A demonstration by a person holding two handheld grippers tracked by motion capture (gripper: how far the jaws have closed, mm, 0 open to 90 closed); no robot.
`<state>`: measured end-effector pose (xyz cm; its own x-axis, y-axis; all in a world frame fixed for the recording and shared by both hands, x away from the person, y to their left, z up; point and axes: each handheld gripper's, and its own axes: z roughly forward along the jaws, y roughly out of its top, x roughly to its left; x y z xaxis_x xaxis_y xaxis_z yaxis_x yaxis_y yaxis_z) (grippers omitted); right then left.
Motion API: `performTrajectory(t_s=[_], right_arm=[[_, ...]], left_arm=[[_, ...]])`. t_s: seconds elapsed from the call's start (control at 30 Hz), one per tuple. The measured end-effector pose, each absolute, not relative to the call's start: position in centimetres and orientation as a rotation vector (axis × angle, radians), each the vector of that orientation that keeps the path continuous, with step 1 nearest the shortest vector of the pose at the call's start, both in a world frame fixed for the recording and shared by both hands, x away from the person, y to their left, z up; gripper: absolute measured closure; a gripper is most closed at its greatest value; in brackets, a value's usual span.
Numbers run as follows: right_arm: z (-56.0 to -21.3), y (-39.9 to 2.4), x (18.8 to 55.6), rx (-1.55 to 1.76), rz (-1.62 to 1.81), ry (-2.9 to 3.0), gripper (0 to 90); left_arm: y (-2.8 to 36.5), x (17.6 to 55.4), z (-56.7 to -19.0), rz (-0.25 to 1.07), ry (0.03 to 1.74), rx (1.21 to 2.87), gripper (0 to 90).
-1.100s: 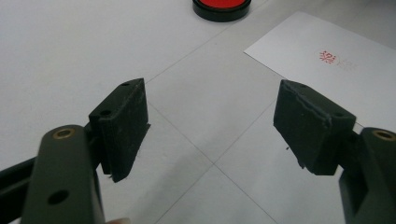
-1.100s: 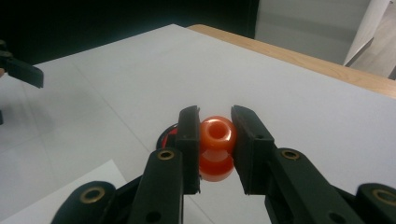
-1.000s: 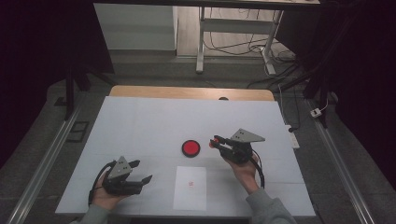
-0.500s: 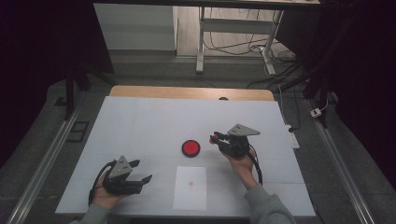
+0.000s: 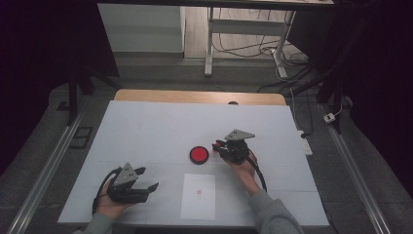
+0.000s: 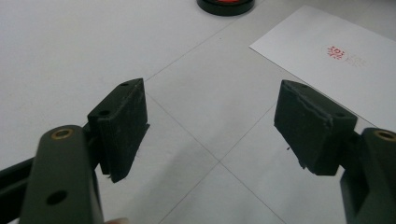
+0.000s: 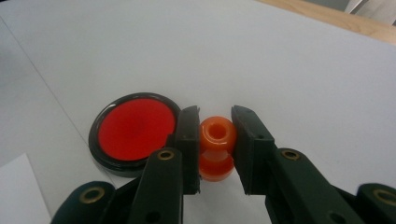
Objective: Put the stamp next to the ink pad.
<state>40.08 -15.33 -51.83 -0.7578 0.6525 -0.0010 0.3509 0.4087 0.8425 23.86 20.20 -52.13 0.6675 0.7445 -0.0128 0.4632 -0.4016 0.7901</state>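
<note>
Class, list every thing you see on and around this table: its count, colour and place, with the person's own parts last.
Ink pad: one, red in a black rim, table centre.
Stamp: one, orange, clamped in the right gripper beside the ink pad.
Paper sheet: one, white with a red stamp mark, near edge.
Table: one, white top, wooden far edge.
Left gripper: one, black, open, near left.
Right gripper: one, black, shut on the stamp.
Hands: two, one on each gripper.
</note>
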Motion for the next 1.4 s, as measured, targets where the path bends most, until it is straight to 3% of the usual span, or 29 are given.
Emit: performTrajectory(t_s=[0.8,0.93,1.07,1.4], right_arm=[[-53.0,-14.7,40.5,0.839,1.202,2.368,70.8],[-53.0,-14.7,40.4,0.834,1.201,2.362,56.0],[-52.8,-14.8,40.4,0.836,1.247,2.353,47.0],[-51.6,-15.7,39.7,0.817,1.303,2.345,44.8]], left_arm=[[20.2,23.8,-52.2,0.44,0.924,2.078,25.7],[20.1,23.8,-52.2,0.438,0.923,2.079,25.7],[20.2,23.8,-52.1,0.441,0.925,2.077,25.7],[20.6,23.9,-52.1,0.44,0.943,2.063,25.7]])
